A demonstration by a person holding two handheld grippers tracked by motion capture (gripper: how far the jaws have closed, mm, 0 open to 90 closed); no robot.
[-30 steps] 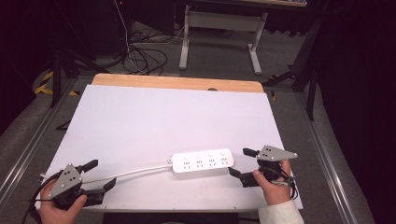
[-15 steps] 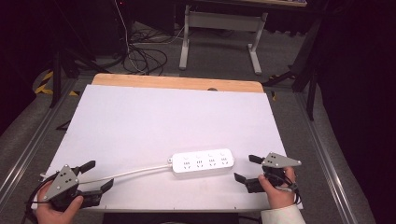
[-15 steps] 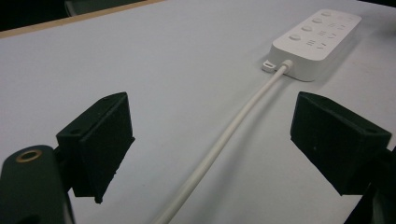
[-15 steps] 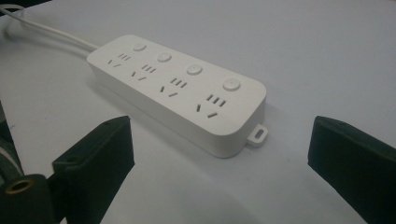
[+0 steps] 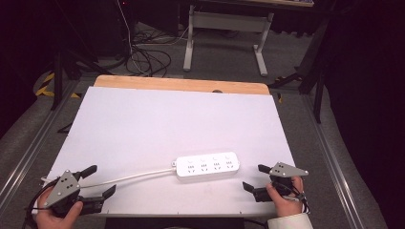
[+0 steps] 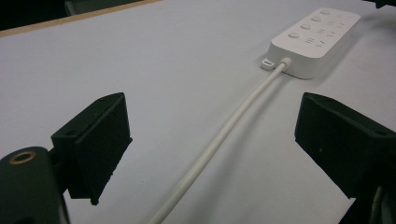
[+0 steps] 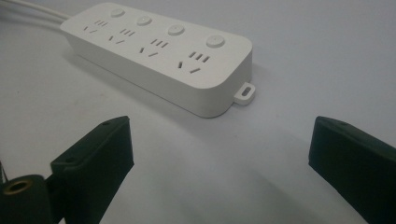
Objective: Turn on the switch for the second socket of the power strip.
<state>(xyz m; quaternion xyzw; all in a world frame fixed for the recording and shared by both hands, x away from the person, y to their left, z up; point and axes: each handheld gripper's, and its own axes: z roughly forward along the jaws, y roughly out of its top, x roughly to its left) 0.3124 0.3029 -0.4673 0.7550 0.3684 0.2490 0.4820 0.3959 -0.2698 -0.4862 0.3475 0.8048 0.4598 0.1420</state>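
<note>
While both my tongs stand spread and empty, the white power strip (image 5: pixel 207 167) lies flat on the white worktop (image 5: pixel 157 124), near the front edge and a little right of the middle, with its long side running left to right. Its white cable (image 5: pixel 129 178) leaves the left end and trails toward my left tongs (image 5: pixel 98 180), passing between their open jaws without touching them, as the left gripper view shows. My right tongs (image 5: pixel 254 177) hover just beside the strip's right end, apart from it.

To take hold of it well, I judge I should bring the right tongs in low and level across the strip's narrow right end, closing on the two long side walls rather than on the small mounting tab (image 7: pixel 244 92), which would slip. The left tongs should drop onto the cable close to where it enters the housing, pinching gently so the cord does not kink. Moving both together should keep the strip from swivelling.

Counted: one power strip, one cable, four socket groups on its face, each with one round button (image 7: pixel 215 41), so four buttons; two mounting tabs, one at either end; two tongs.
</note>
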